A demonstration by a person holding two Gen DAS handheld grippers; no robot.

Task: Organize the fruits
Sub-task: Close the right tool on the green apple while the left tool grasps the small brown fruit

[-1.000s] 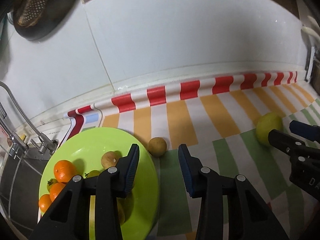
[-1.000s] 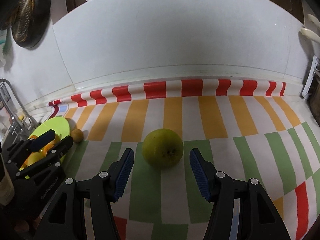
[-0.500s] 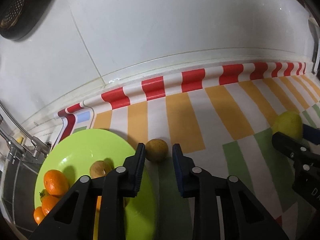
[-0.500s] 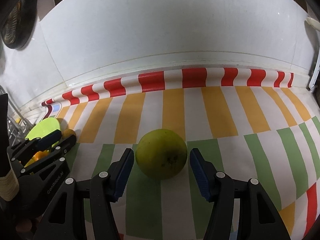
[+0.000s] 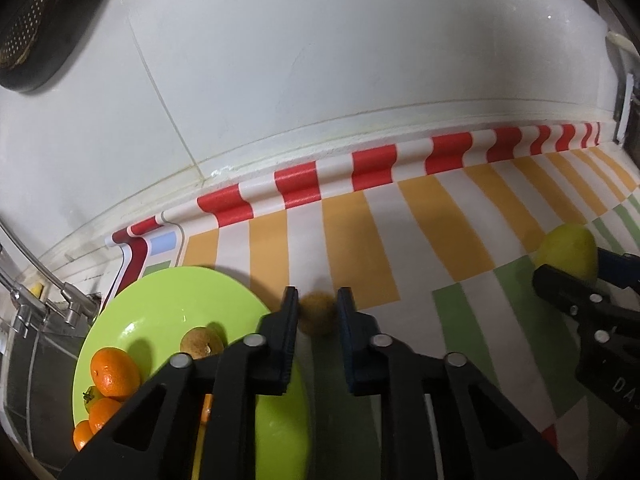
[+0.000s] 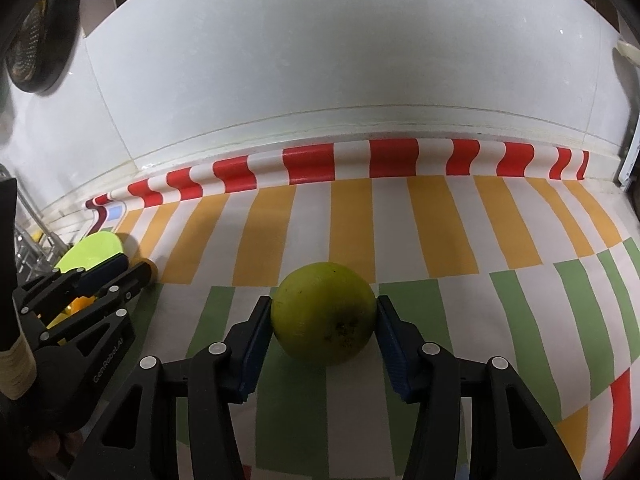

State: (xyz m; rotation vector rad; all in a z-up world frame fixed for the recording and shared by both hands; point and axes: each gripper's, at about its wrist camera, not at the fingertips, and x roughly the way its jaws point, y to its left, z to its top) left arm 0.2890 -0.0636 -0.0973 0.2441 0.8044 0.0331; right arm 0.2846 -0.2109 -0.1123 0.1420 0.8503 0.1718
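A small yellow-brown fruit (image 5: pixel 318 320) lies on the striped mat just right of the lime-green plate (image 5: pixel 160 300). My left gripper (image 5: pixel 318 308) is shut on it, a pad pressing each side. A large green-yellow fruit (image 6: pixel 324 328) sits on the mat further right. My right gripper (image 6: pixel 324 308) has its jaws closing on this fruit, and both blue pads touch its sides. The plate holds several oranges (image 5: pixel 114 372) and a brownish fruit (image 5: pixel 200 344). The right wrist view shows the left gripper (image 6: pixel 136 266) at far left beside the plate (image 6: pixel 96 246).
A steel tap and sink (image 5: pixel 40 312) border the plate on the left. The white tiled wall (image 5: pixel 320 80) rises right behind the mat's red-striped edge. A dark colander (image 5: pixel 36 28) hangs at upper left. Striped mat (image 6: pixel 480 240) stretches to the right.
The left jaws went from wide apart to shut on the small fruit. The right jaws narrowed from standing clear of the big fruit to touching both its sides.
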